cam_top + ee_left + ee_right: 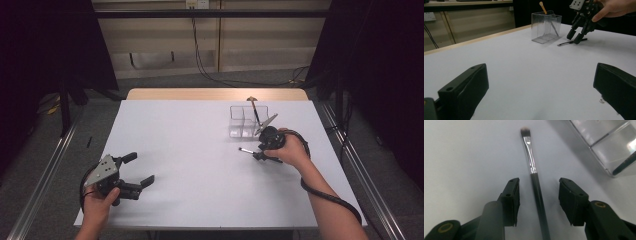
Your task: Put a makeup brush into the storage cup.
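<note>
**A:** Where's the brush from your end?

**B:** I see the makeup brush (535, 177) flat on the white table (190, 150), just in front of the clear organizer (246, 121). In the right gripper view its bristle tip points away, silver ferrule in the middle, dark handle running back between the jaws.

**A:** Right hand-held gripper?

**B:** I note the right hand-held gripper (539, 200) tipped down over the handle, jaws partly open, one on each side. There is a gap on both sides, so the pads are not on it. Nothing gripped. From the left gripper view, the same gripper sits low at the table with the brush under its tips.

**A:** And the organizer?

**B:** It is upright near the far edge, with divided compartments. I make out a wooden-ended stick and a dark slanted tool standing in it; which compartment, I can't tell.

**A:** Left side?

**B:** The left hand-held gripper (137, 172) is at the near left of the table, well apart from the brush. Jaws spread wide, nothing between them, bare table ahead.
</note>
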`<action>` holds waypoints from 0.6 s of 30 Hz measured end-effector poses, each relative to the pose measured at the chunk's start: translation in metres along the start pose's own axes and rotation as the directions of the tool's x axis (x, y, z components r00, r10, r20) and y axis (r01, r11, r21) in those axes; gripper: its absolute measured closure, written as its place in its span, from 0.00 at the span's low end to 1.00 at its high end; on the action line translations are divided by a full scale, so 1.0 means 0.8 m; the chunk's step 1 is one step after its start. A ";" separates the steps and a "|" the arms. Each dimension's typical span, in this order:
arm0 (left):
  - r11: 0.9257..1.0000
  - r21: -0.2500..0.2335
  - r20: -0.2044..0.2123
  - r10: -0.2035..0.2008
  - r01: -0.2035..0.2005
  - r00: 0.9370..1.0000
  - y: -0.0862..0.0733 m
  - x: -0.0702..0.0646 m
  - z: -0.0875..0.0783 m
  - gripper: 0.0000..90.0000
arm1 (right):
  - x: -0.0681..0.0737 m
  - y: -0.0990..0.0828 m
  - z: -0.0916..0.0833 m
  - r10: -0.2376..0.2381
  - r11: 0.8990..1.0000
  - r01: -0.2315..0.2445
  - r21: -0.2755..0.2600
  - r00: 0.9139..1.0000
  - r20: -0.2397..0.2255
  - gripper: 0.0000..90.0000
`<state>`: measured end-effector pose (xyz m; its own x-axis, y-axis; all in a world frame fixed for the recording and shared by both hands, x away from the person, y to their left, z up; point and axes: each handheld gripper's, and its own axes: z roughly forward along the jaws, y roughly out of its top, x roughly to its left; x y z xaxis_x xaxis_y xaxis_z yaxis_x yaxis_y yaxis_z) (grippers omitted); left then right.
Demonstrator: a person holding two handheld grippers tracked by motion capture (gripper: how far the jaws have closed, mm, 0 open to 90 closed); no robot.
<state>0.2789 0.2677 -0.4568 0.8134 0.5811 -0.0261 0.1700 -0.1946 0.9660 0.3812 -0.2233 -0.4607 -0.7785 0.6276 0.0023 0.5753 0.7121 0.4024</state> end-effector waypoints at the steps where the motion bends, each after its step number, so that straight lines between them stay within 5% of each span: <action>1: 1.000 -0.001 0.001 0.000 0.000 1.000 0.000 0.000 0.000 0.00 | 0.000 0.000 0.001 0.001 1.000 -0.001 0.004 1.000 -0.002 0.63; 10: 1.000 0.003 0.003 0.004 -0.004 1.000 0.000 0.000 0.001 0.00 | 0.007 0.006 0.001 0.011 0.999 -0.009 0.044 0.999 -0.046 0.90; 18: 1.000 0.004 -0.001 0.006 -0.005 1.000 -0.001 0.000 0.000 0.00 | 0.013 0.012 0.000 0.005 0.995 0.000 0.103 0.999 -0.047 0.93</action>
<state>0.2790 0.2678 -0.4575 0.8137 0.5810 -0.0204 0.1680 -0.2013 0.9650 0.3789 -0.2097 -0.4566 -0.7866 0.6157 0.0473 0.5981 0.7406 0.3063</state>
